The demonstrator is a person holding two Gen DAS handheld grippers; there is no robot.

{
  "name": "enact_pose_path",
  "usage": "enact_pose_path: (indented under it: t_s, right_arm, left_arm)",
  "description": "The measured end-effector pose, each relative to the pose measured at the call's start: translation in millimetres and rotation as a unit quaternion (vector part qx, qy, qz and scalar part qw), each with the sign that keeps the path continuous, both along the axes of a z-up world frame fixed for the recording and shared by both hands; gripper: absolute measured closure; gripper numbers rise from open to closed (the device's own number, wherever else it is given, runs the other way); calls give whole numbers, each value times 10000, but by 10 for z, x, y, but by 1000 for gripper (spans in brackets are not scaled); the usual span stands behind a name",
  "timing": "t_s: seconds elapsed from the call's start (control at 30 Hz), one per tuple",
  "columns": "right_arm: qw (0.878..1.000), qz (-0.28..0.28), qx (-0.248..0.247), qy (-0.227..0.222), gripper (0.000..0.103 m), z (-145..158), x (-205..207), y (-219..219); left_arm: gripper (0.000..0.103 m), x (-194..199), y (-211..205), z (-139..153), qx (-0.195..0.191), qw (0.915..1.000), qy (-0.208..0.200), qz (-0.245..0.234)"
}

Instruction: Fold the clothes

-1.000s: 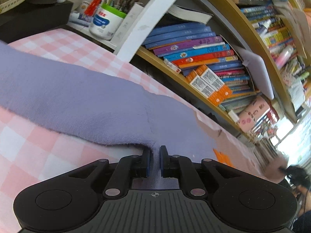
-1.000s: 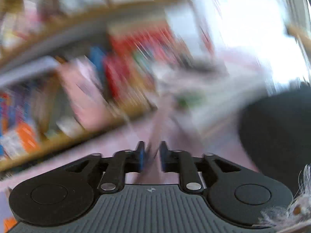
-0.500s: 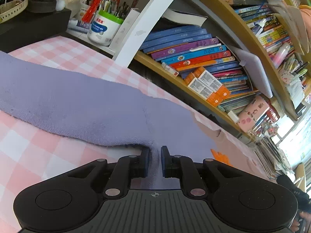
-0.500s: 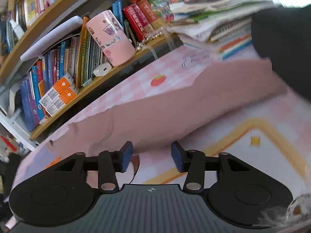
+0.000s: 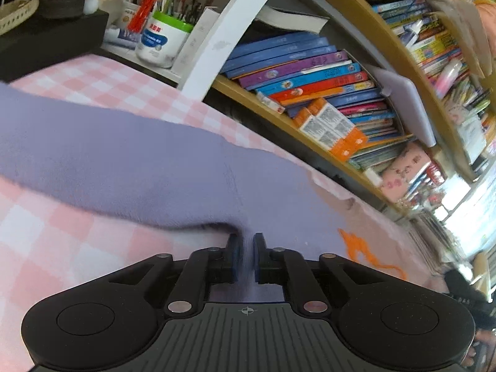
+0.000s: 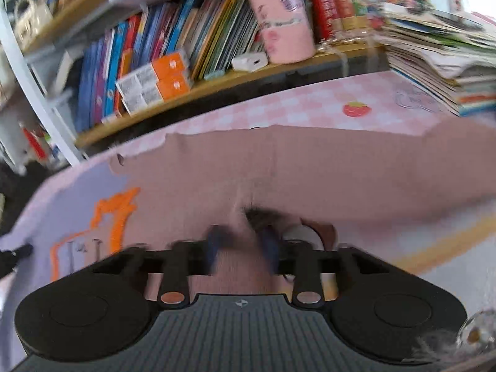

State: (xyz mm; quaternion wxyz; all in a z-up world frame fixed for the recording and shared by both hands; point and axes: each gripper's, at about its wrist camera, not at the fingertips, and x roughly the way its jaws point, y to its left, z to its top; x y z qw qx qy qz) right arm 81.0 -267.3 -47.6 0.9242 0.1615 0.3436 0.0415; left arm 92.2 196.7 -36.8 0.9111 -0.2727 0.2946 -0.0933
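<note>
Across the checked desk (image 5: pixel 93 86) lies a soft, light, limp sweater (image 5: pixel 130 167); left hand-held gripper (image 5: pixel 245 248) pinches its near underarm edge, right hand-held gripper (image 6: pixel 240 241) blurred, seemingly parted over the other underarm.

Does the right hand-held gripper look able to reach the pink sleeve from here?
Probably yes: the right hand-held gripper is already at the pink sleeve, cloth bunched between its blurred fingers, nothing in the way.
</note>
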Motion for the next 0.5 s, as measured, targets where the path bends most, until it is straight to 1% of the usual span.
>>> enact_pose_path:
  t_s: [0.07,0.17,0.27,0.3,0.4,0.5]
  right_arm:
    - [10000,-46,-35,-4,91,-22,67,21]
    - [9999,-116,-87,-11,91,-54,168,51]
    - [9997,-186,-140,-17,91,-87,268,82]
    - [9998,-130,-176,-33,90,-78,194,86]
    - [9998,66,-162,-87,90,-53,-143,23]
    - [9998,145,-84,-99,90,-25,-507,-62]
  left_arm:
    - [96,85,63,-30,-155,9998,22,86]
    - [93,102,128,-61,-368,9993,37,108]
    - [83,18,174,-42,-457,9989,-4,125]
    - [81,-22,173,-28,-416,9990,-24,144]
    - [81,-155,127,8,-265,9996,-18,135]
    - [80,-340,48,42,-139,9999,-13,88]
